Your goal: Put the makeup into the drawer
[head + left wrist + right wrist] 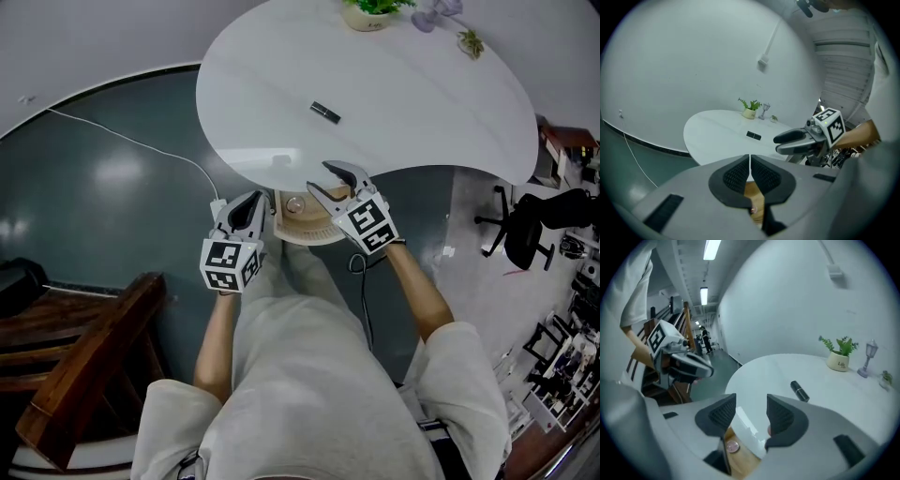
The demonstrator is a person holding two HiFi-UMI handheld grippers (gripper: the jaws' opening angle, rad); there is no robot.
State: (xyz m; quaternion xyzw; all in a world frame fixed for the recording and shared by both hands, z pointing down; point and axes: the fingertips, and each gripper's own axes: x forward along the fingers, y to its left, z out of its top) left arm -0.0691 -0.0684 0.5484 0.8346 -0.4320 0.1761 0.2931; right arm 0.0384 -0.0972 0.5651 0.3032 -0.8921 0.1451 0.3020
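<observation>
Left claw (246,217) hangs over the near left corner of the open drawer (319,228). Its pads are pressed together with nothing between them; this shows plainly in the left gripper view (750,163), where the wood of the drawer (755,199) appears just under the closed tips. A white cable (131,142) runs over the floor to the left of this claw. The drawer stands pulled out from under the near rim of the white table (412,103), below and between the two claws. Inside it lies a small disc (294,203), nearer the left claw in the head view and just below the right claw's left pad in the right gripper view (732,446). Right claw (330,180) is held over the drawer's right side at the table rim, higher than the left one and tilted down. Its jaws stand partly apart and grip nothing; through the gap only the table rim and the drawer (743,460) show (751,409). Each claw sees the other off to its side, apart from it (777,144) (707,370). The makeup (325,112), a short black tube, lies flat on the table ahead of both claws, well apart from each and outside the drawer; it sits beyond and right of the right jaws (799,391) and straight beyond the left ones (753,136). A pot plant (367,14) stands at the table's far edge, well past the makeup.
</observation>
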